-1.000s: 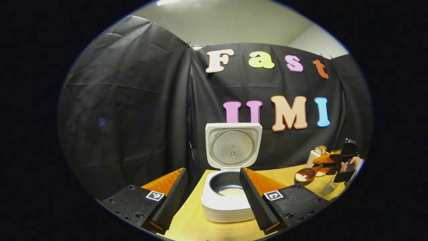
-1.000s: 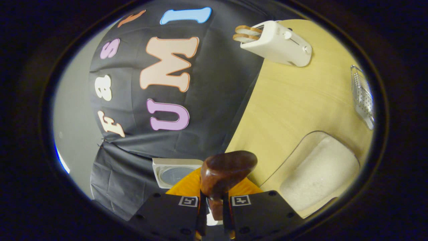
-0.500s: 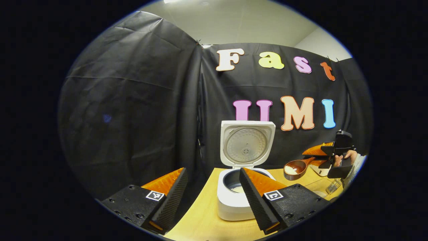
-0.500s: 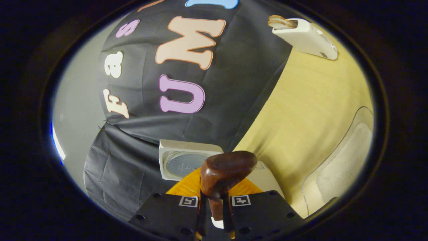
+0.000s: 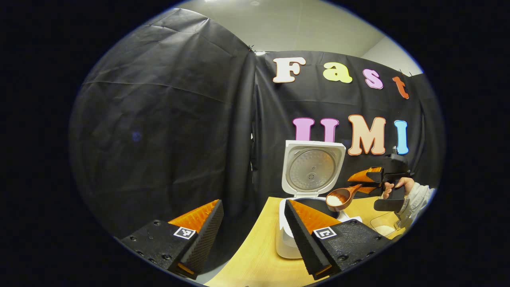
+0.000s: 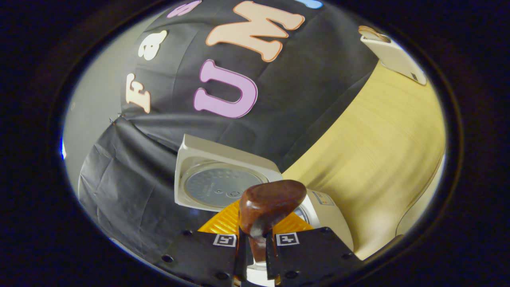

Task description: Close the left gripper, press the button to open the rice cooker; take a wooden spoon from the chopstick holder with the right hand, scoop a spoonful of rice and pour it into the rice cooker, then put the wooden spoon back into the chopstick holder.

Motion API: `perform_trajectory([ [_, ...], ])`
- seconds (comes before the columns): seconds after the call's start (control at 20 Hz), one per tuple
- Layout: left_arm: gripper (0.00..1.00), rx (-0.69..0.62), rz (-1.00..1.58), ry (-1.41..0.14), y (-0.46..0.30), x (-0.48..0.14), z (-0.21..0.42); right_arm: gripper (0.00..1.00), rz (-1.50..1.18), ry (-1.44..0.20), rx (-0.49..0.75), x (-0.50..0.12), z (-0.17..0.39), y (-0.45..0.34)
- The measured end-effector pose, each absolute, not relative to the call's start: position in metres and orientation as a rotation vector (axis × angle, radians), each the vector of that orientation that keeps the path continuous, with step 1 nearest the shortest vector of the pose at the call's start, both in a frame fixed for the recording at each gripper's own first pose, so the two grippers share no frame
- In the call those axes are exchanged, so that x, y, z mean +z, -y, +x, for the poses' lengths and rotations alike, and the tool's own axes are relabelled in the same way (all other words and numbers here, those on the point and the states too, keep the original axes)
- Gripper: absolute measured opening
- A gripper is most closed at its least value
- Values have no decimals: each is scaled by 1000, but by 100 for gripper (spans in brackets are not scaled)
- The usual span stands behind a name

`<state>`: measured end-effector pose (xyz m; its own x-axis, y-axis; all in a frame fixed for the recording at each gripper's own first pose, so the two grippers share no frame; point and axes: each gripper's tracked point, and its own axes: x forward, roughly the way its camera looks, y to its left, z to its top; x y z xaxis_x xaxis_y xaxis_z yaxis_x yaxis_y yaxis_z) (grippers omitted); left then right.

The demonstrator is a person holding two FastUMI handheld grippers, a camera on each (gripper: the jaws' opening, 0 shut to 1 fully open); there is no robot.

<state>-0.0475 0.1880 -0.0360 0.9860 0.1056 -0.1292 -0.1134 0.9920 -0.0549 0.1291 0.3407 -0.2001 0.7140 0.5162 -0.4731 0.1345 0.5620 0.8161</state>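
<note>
The white rice cooker [image 5: 287, 239] stands on the wooden table with its lid [image 5: 313, 169] raised upright. The wooden spoon [image 5: 338, 198], carrying a heap of white rice, hovers over the right rim of the pot. My right gripper [image 5: 359, 183] is shut on its handle, held by a hand [image 5: 398, 186]. In the right gripper view the spoon's dark bowl [image 6: 271, 203] sticks out between my right gripper [image 6: 255, 247] fingers, with the cooker lid [image 6: 217, 184] just beyond. My left gripper [image 5: 253, 235] stands open near the table's left front, holding nothing.
A clear tub of rice [image 5: 384, 228] sits at the right table edge, below the hand. A white toaster [image 6: 394, 56] with bread stands at the far end of the wooden table [image 6: 378, 151]. Black cloth walls close in behind and to the left.
My right gripper has carried the loaded spoon left, from near the toaster to above the cooker's pot. My left gripper has drawn back leftward, still open.
</note>
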Motion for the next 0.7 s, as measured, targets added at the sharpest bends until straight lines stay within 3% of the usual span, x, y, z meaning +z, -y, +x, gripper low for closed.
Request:
perform_trajectory([
  [0.7,90,165,-109,-148,-222,-55,-49,24,454,-750,328,-229,134,-395],
])
